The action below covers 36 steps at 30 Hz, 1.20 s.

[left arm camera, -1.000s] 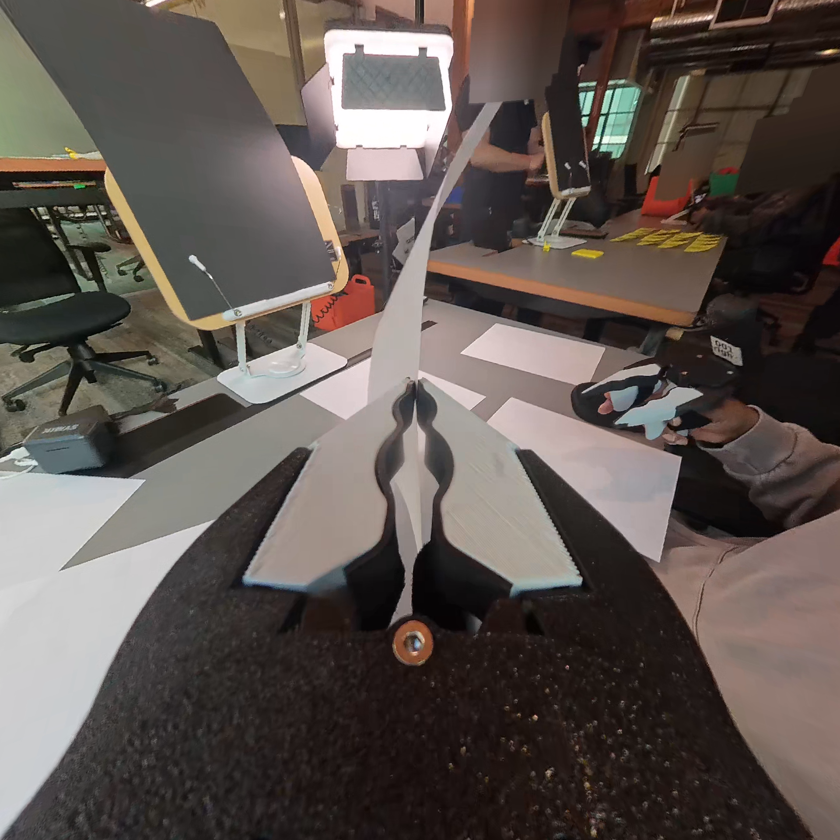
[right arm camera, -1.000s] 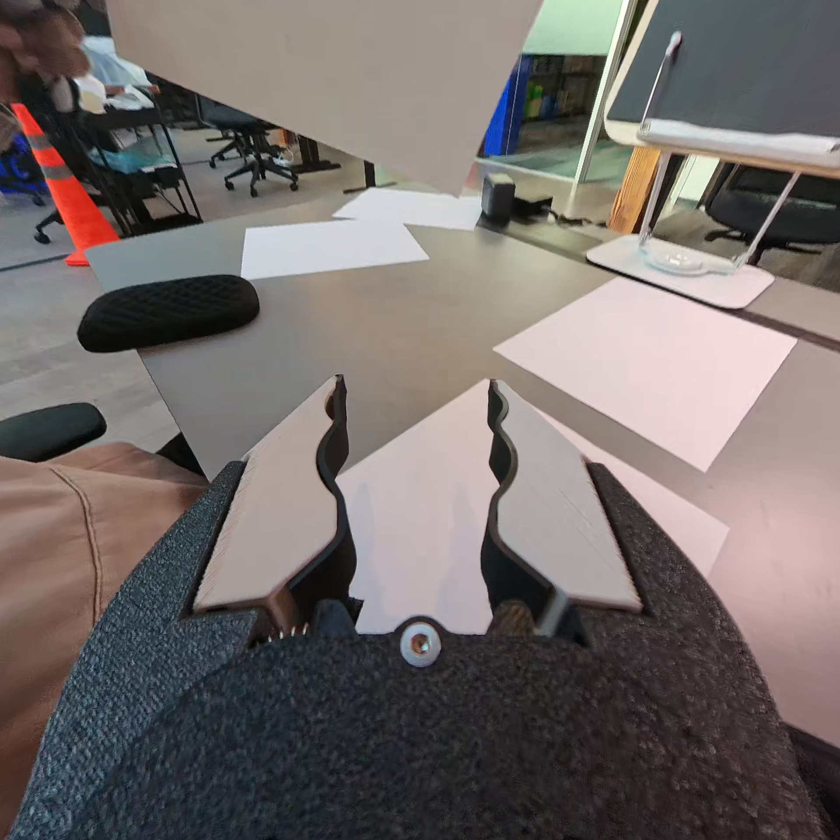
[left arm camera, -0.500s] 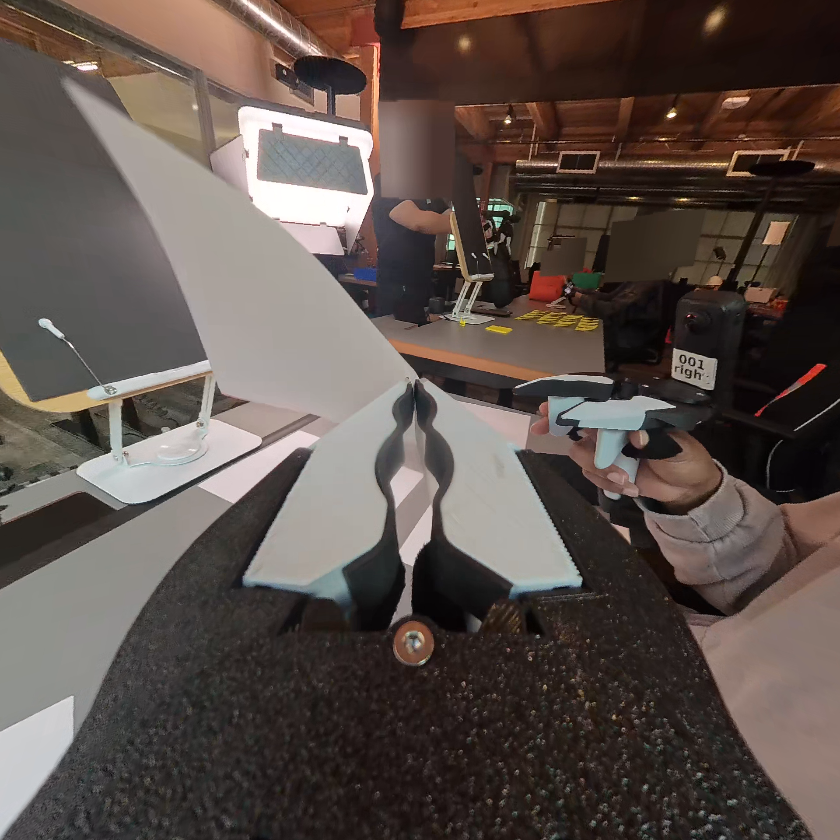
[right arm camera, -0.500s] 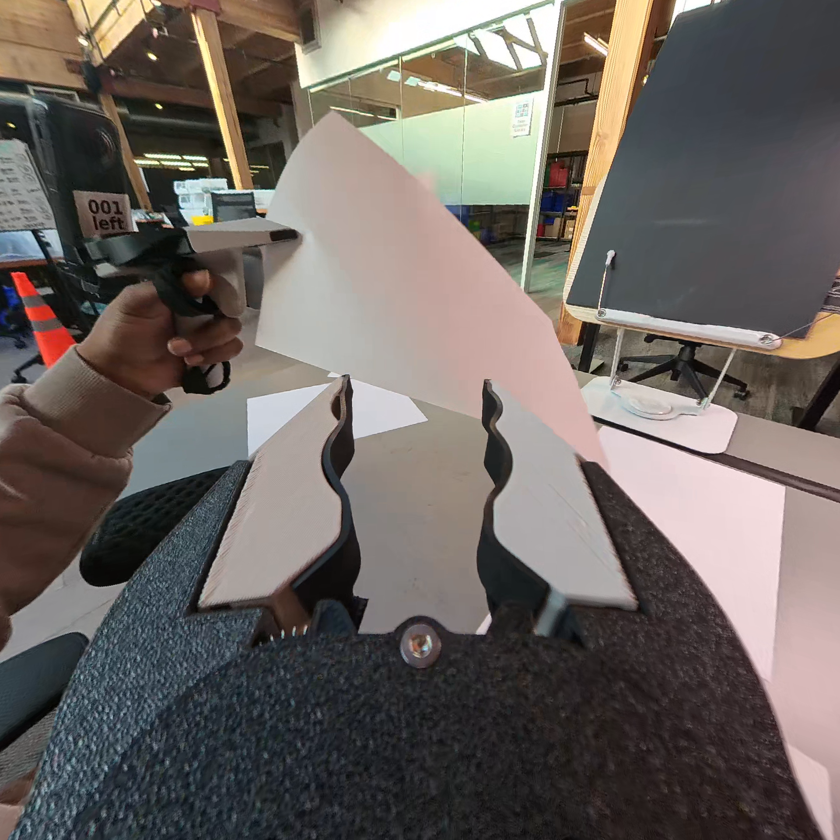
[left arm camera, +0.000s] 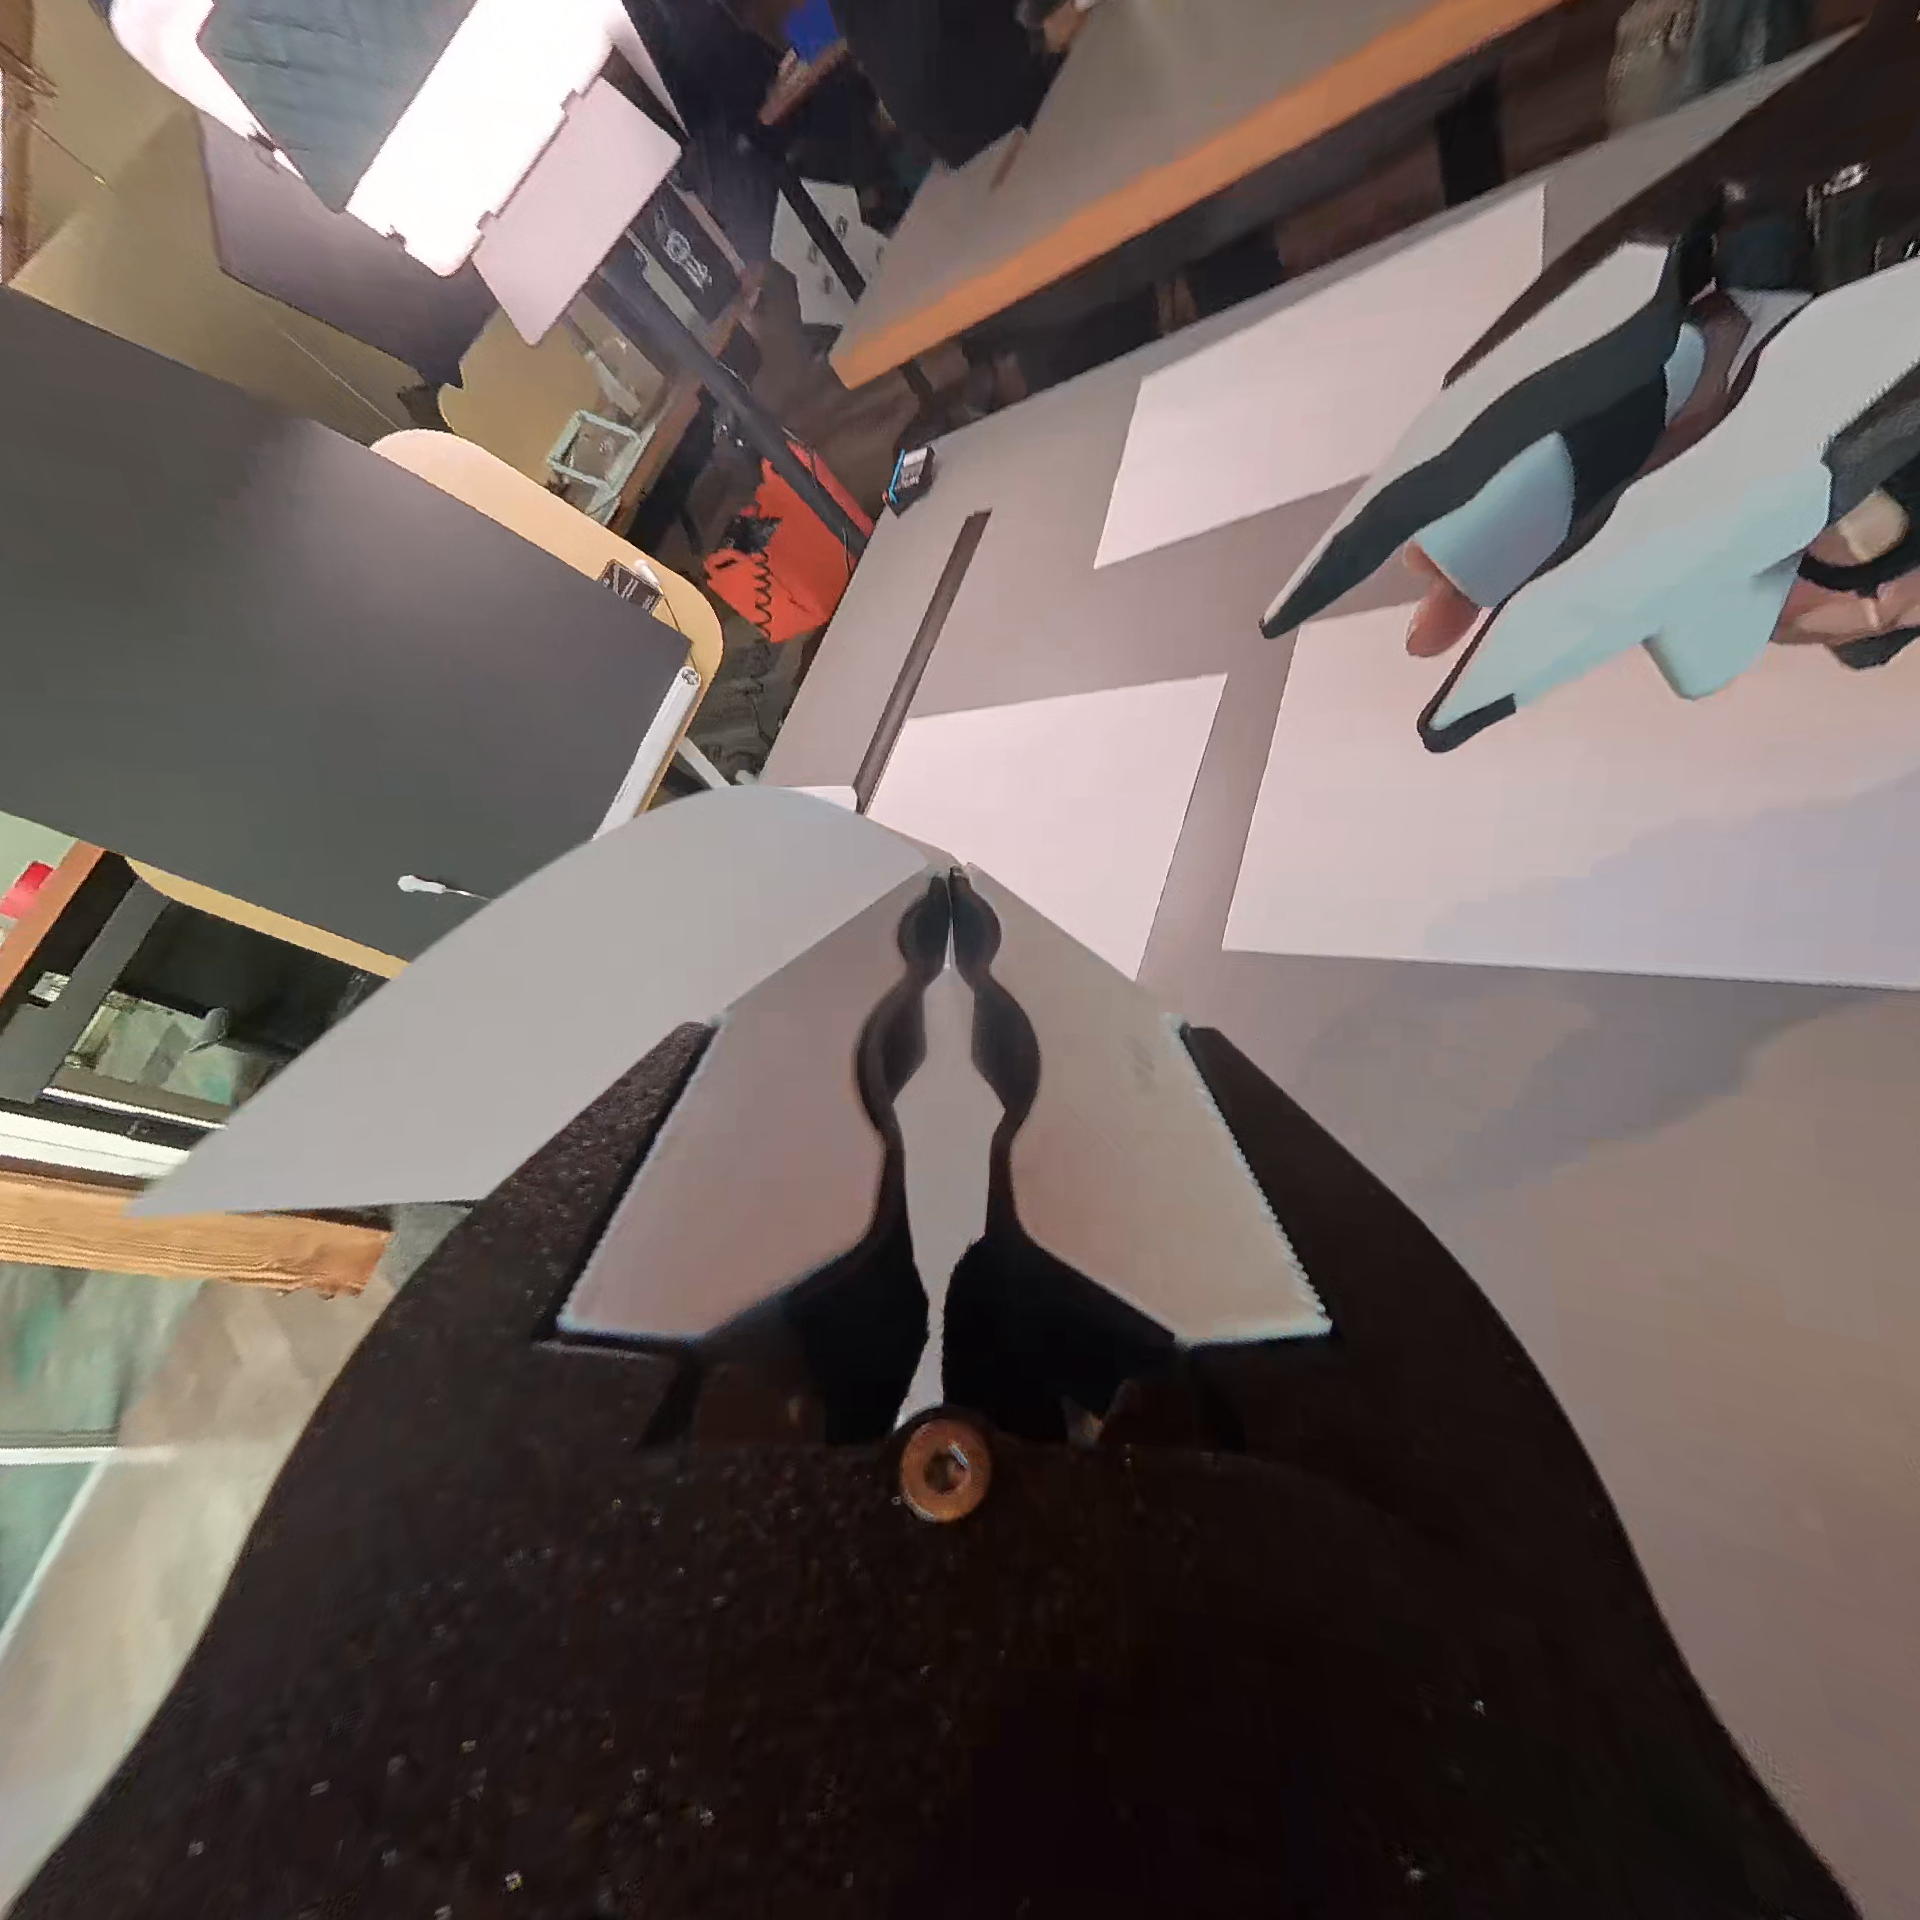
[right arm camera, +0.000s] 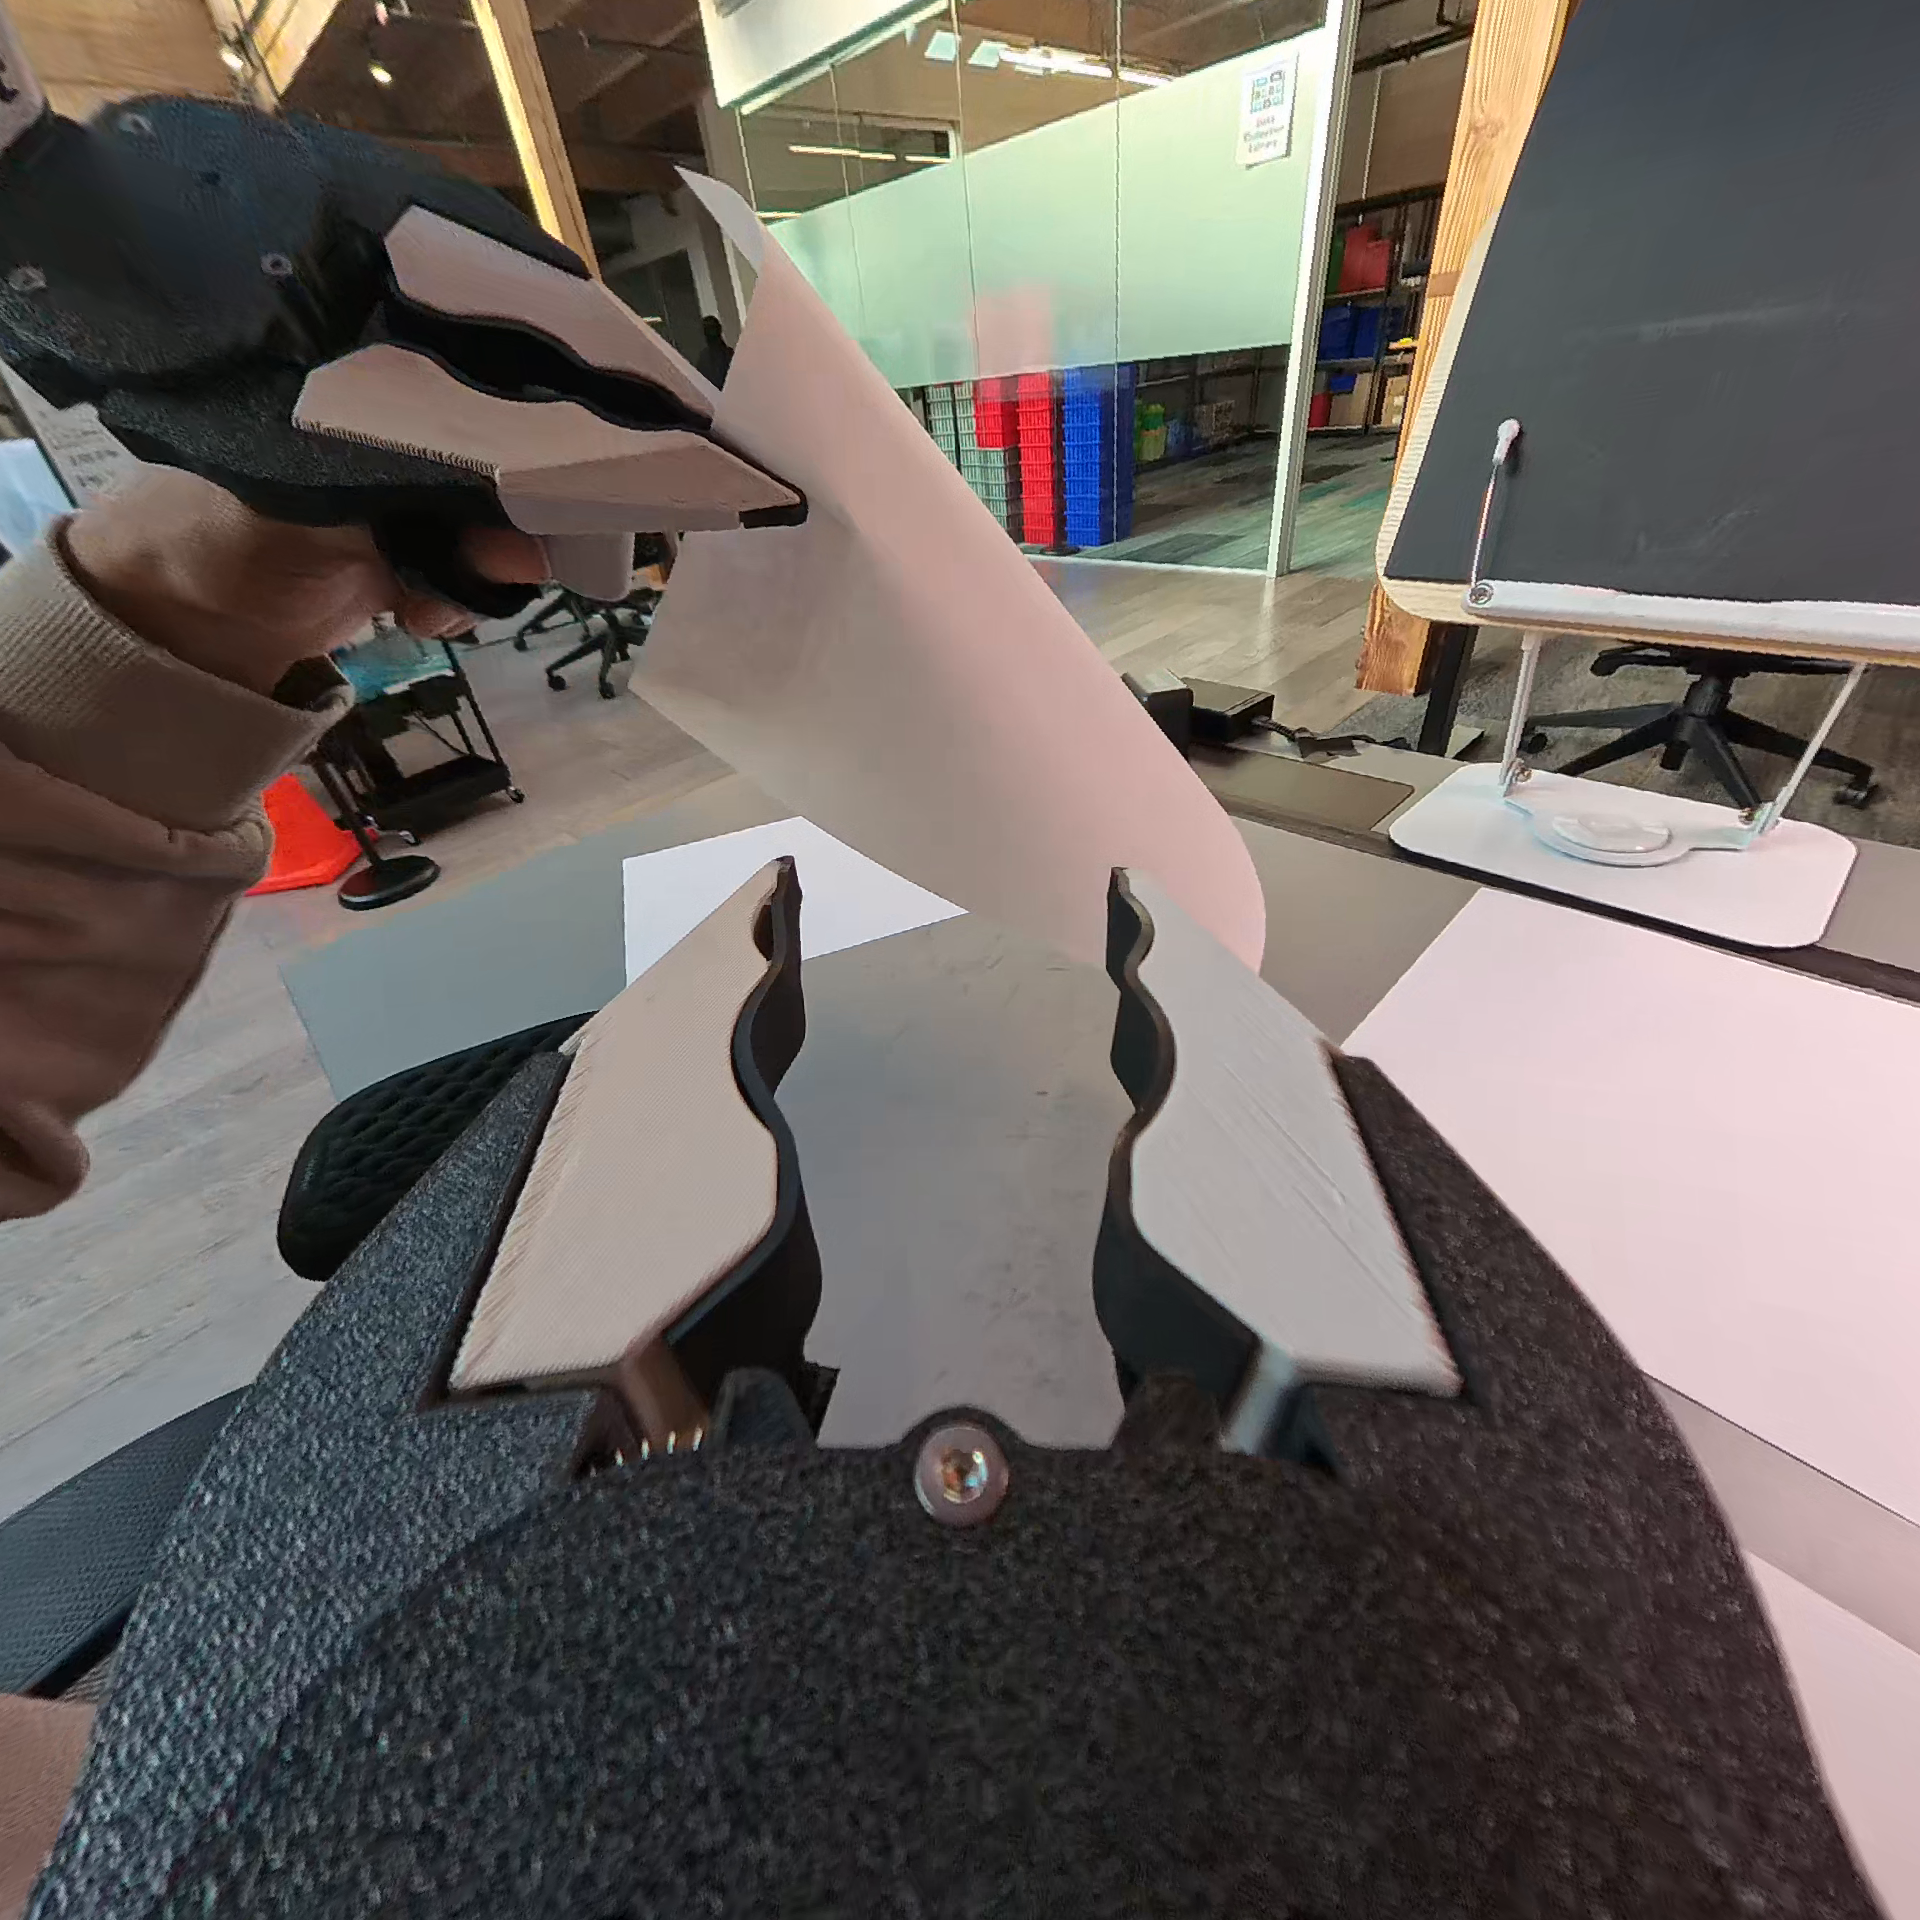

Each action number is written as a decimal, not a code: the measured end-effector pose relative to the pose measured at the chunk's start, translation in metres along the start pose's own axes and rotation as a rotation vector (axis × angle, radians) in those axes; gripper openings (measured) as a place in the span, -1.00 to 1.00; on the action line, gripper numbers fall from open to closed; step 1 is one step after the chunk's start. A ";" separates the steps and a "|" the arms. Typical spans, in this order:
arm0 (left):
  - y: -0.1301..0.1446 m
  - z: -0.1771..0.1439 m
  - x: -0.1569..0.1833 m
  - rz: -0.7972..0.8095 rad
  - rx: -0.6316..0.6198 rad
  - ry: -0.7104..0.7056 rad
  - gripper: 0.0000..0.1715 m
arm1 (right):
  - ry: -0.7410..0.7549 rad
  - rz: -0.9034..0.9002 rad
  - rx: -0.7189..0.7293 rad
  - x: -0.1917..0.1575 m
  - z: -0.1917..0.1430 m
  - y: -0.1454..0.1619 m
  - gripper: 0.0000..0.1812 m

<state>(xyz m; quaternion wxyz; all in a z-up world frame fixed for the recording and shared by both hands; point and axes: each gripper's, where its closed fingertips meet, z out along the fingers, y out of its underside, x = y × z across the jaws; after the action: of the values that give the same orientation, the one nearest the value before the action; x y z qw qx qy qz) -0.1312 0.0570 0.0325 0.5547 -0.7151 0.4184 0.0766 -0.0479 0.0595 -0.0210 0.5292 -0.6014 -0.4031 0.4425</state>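
Left gripper (left arm camera: 950, 881) clamped at the fingertips on the edge of a white sheet of paper (left arm camera: 582, 997), lifted clear of the grey table (left arm camera: 1558, 1122) and curling away to the left of the tips. Right gripper (right arm camera: 945, 883) spread wide with nothing between the fingers, hovering over bare table, the lower curve of the held sheet hanging just beyond and above its tips. More white sheets (right arm camera: 1662, 1122) flat on the table to the right of that gripper, and a black board on a white stand (right arm camera: 1704, 312) farther off beyond them.
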 end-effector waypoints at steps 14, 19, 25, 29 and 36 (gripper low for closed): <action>-0.009 -0.028 -0.030 0.208 -0.236 0.021 -1.00 | 0.024 0.077 -0.033 0.024 0.001 0.021 -0.33; -0.003 -0.035 -0.042 0.278 -0.298 -0.001 -1.00 | 0.033 0.071 -0.037 0.028 -0.004 0.021 -0.32; 0.009 -0.034 -0.065 0.462 -0.350 -0.111 -1.00 | 0.017 0.037 -0.048 0.024 -0.015 0.019 -0.31; 0.013 -0.030 -0.082 0.677 -0.363 -0.244 -1.00 | 0.003 -0.004 -0.081 0.022 -0.021 0.020 -0.31; 0.006 -0.014 -0.067 1.217 -0.329 -0.332 -1.00 | -0.066 -0.070 -0.173 0.012 -0.023 0.030 -0.28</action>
<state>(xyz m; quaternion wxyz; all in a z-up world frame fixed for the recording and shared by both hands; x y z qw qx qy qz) -0.1832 0.0791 0.0718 0.3525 -0.4046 0.6403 0.5496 -0.0216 0.0608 -0.0509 0.4769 -0.6155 -0.4776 0.4070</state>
